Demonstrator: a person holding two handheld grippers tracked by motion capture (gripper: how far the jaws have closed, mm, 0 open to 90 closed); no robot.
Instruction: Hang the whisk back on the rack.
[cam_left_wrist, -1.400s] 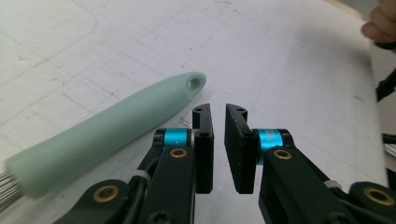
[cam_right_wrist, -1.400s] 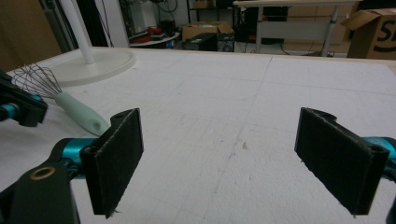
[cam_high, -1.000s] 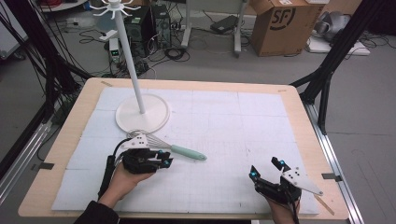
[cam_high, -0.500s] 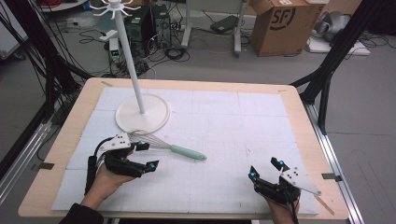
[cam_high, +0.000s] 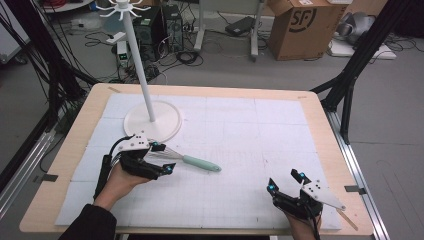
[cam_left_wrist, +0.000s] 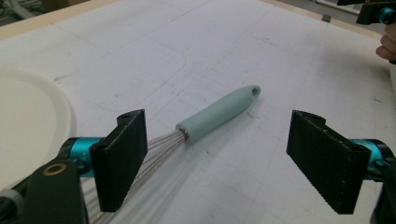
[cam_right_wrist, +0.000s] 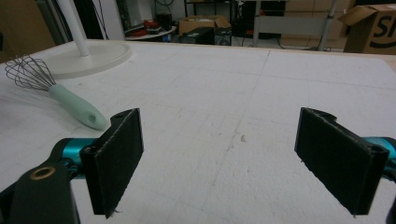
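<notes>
A whisk lies flat on the white mat, its mint-green handle (cam_high: 201, 163) pointing right and its wire head (cam_high: 161, 153) toward the stand. My left gripper (cam_high: 164, 158) is open over the wire head. In the left gripper view the wires (cam_left_wrist: 161, 145) run under the left jaw and the handle (cam_left_wrist: 218, 111) points away between the jaws of the left gripper (cam_left_wrist: 219, 142). My right gripper (cam_high: 285, 181) is open near the front right edge with nothing between its fingers. From the right gripper (cam_right_wrist: 219, 154) the whisk (cam_right_wrist: 74, 107) lies far off to the left.
A white hook stand with a round base (cam_high: 159, 125) and tall pole (cam_high: 138, 65) rises at the back left, just beyond the whisk. A cardboard box (cam_high: 297, 25), cables and black frame legs are on the floor behind the table.
My left gripper drew back to the left half a second ago and has now come forward again over the whisk's wires. The whisk and the right gripper have not moved.
</notes>
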